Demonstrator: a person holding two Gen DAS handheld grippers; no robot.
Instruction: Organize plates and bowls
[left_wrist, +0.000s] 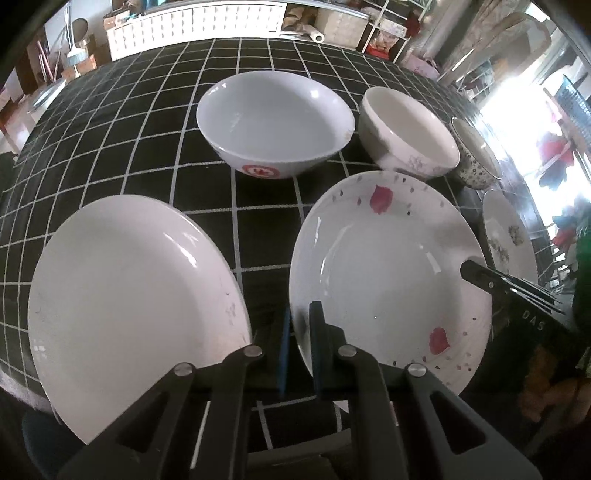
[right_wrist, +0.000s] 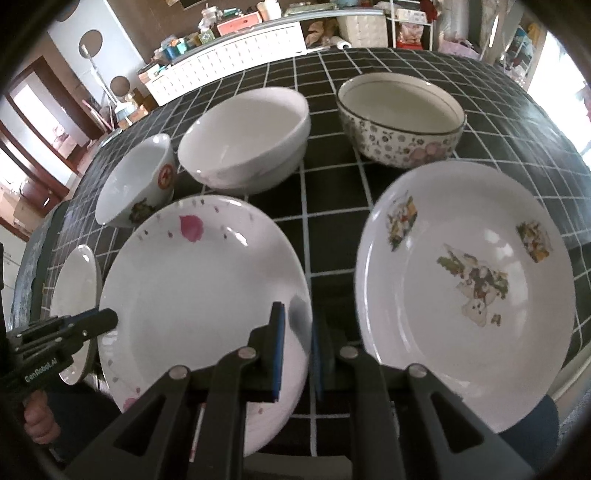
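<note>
A white plate with pink petals (left_wrist: 384, 273) (right_wrist: 199, 288) is held on both sides. My left gripper (left_wrist: 301, 314) is shut on its left rim, one blue pad above and one below. My right gripper (right_wrist: 295, 317) is shut on the opposite rim in the same way. Each gripper also shows in the other's view: right gripper (left_wrist: 476, 271), left gripper (right_wrist: 107, 319). A plain white plate (left_wrist: 136, 306) (right_wrist: 77, 291) lies to the left of it, and a plate with flower prints (right_wrist: 465, 288) (left_wrist: 509, 236) to the right. Whether the petal plate rests on the cloth I cannot tell.
Behind the plates stand a white bowl with a red mark (left_wrist: 273, 122) (right_wrist: 136, 181), a plain pale bowl (left_wrist: 410, 129) (right_wrist: 247, 140) and a flower-patterned bowl (right_wrist: 399, 122) (left_wrist: 476, 155). A black grid tablecloth (left_wrist: 155, 122) covers the table. Shelves and clutter lie beyond the far edge.
</note>
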